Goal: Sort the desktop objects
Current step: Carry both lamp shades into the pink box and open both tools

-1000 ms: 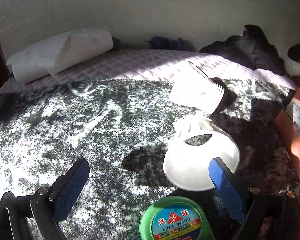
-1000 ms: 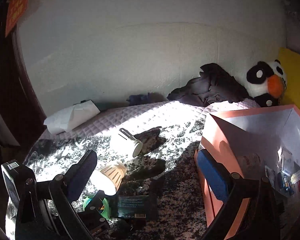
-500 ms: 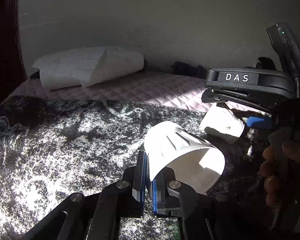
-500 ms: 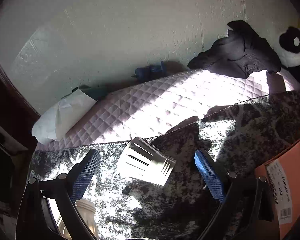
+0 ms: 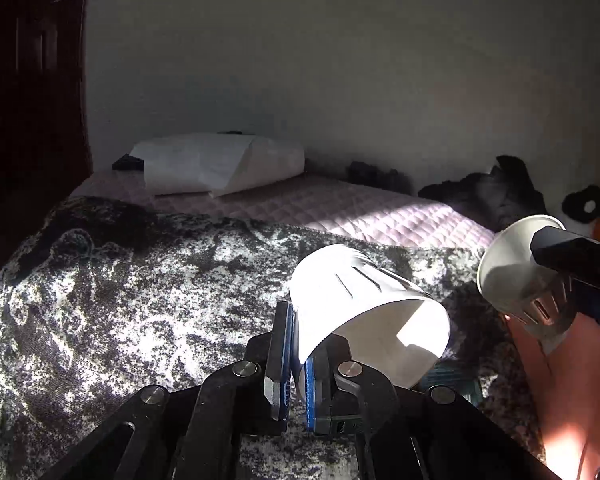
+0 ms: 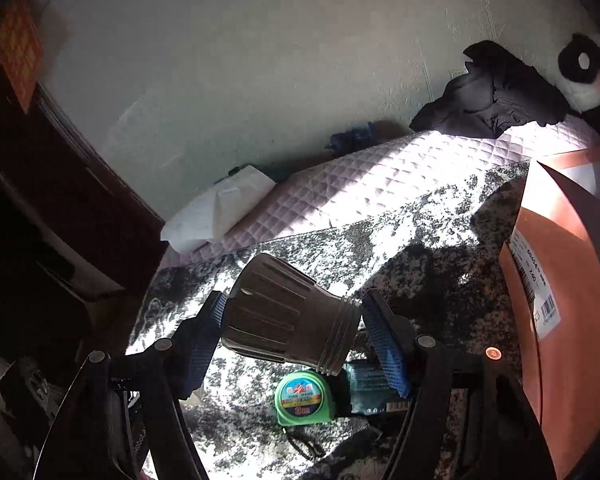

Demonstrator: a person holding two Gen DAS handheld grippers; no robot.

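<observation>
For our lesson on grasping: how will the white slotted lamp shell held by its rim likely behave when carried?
The white lamp shell looks like thin hollow plastic, so probably light. The left gripper pinches only its rim wall, so it may pivot or slip. Its round, tapered shape would likely roll in a curve if dropped.

Bed (image 6: pixel 400 184), quilted lilac, half covered by mottled black-and-white blanket (image 5: pixel 120 320). On blanket: green tape measure (image 6: pixel 304 398), dark packet (image 6: pixel 370 390) beside it, orange box (image 6: pixel 560 280). On quilt by wall: white paper bag (image 5: pixel 220 164), dark clothes (image 6: pixel 496 92), plush penguin (image 6: pixel 588 76).

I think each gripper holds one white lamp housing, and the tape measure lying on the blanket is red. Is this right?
Not quite: the tape measure is green, as the right wrist view shows. The left gripper and the right gripper do each hold a white lamp housing.
</observation>
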